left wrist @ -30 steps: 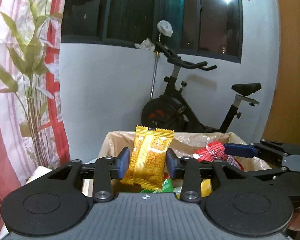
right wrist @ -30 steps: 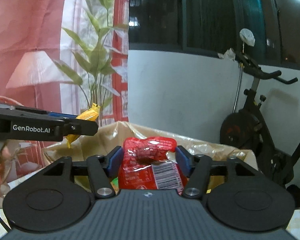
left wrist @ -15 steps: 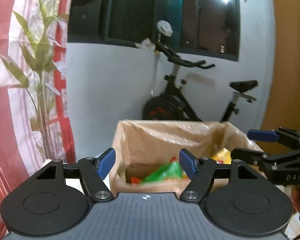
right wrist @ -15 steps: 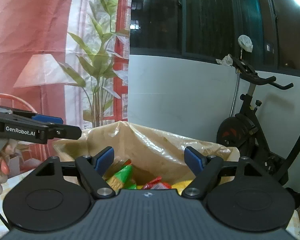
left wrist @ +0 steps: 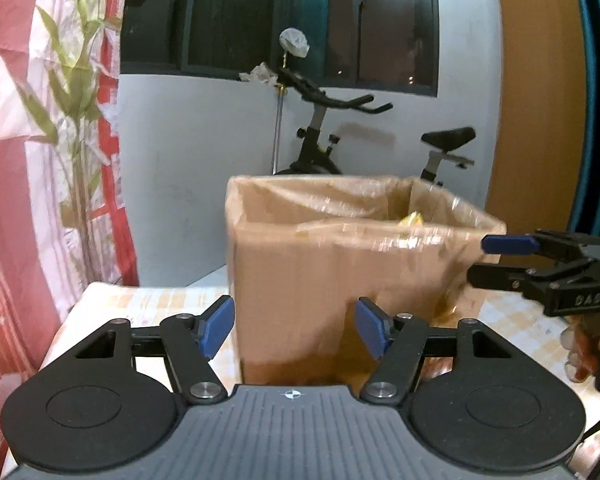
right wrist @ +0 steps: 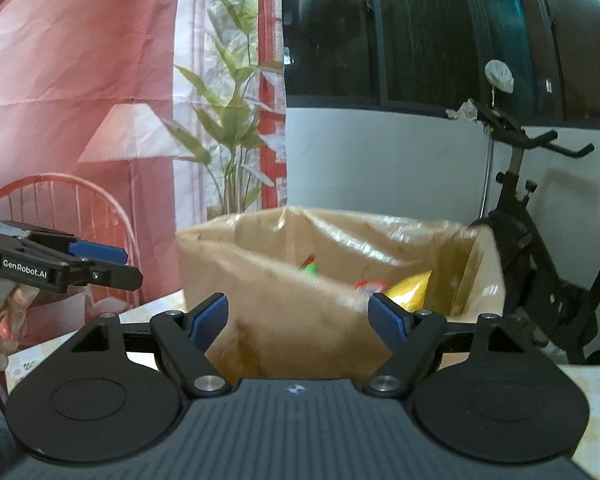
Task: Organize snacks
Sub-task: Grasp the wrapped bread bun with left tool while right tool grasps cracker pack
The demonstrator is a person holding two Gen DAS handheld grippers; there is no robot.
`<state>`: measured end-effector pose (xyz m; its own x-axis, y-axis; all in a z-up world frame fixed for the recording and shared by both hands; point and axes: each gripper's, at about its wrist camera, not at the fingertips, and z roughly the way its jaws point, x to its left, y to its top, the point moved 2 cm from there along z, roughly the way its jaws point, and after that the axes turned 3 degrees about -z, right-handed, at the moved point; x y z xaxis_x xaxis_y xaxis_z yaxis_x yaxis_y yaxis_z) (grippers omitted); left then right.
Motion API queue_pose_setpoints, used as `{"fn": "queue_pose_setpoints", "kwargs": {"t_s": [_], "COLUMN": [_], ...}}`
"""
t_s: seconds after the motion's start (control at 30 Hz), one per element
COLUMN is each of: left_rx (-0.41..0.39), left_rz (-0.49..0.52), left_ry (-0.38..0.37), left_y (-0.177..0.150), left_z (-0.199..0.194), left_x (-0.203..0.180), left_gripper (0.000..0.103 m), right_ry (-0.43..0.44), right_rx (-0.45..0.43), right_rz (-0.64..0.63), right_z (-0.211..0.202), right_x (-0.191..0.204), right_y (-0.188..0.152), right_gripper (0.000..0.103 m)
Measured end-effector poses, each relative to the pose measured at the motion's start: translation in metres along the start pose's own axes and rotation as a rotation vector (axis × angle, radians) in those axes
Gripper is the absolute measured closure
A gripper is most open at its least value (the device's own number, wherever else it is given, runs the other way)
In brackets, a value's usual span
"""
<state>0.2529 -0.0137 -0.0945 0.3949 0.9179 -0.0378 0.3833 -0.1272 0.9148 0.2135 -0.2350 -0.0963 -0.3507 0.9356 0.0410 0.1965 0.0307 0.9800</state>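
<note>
Snack box (left wrist: pixel 340 272) beyond hand-held gripper (left wrist: pixel 294 330)

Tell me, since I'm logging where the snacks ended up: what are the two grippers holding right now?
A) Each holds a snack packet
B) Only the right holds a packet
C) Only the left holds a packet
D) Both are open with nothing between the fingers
D: the left gripper and right gripper both have their blue pads spread wide with nothing between them, and snack packets lie inside the cardboard box.
</note>
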Motion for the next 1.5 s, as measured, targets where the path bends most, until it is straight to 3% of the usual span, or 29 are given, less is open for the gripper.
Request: {"fn": "queue_pose_setpoints", "kwargs": {"t_s": [0.2,0.33,0.73,1.17,1.27,1.5], "left_rx": [0.082,0.129,0.248,0.322,0.352,0.315], "left_rz": [-0.117,-0.161,-0.160,-0.173,-0.228,-0.283], "left_ry": [0.053,0.063,0.106,0.165,0.165,0.207], "left_y": [-0.031,-0.047,-0.078,-0.092,-0.101,-0.107], "left_z": [0.017,0.034,0.069,0.092,0.091,0.066], "left_x": [0.020,0.027,0.026,0.021,0.027,0.028], "left_gripper": [0.034,0.028,0.028,0.018,0.019,0.026], "right_ry": [0.000,0.008,0.013,0.040,0.014,-0.012], "right_rx": [0.044,0.083,0.244,0.373,0.405,0.367], "right_rz": [0.014,0.026,0.118,0.051,0.043,0.090], "right_z": [0.002,0.006,0.046,0.100,0.105,0.080], "right_x": [0.012,0.017,0.028,0.052,0.055,0.054], "right_y": [-0.030,-0.049,-0.099,-0.105,-0.110,-0.120], "right_gripper": [0.023,0.024,0.029,0.029,0.034,0.051]}}
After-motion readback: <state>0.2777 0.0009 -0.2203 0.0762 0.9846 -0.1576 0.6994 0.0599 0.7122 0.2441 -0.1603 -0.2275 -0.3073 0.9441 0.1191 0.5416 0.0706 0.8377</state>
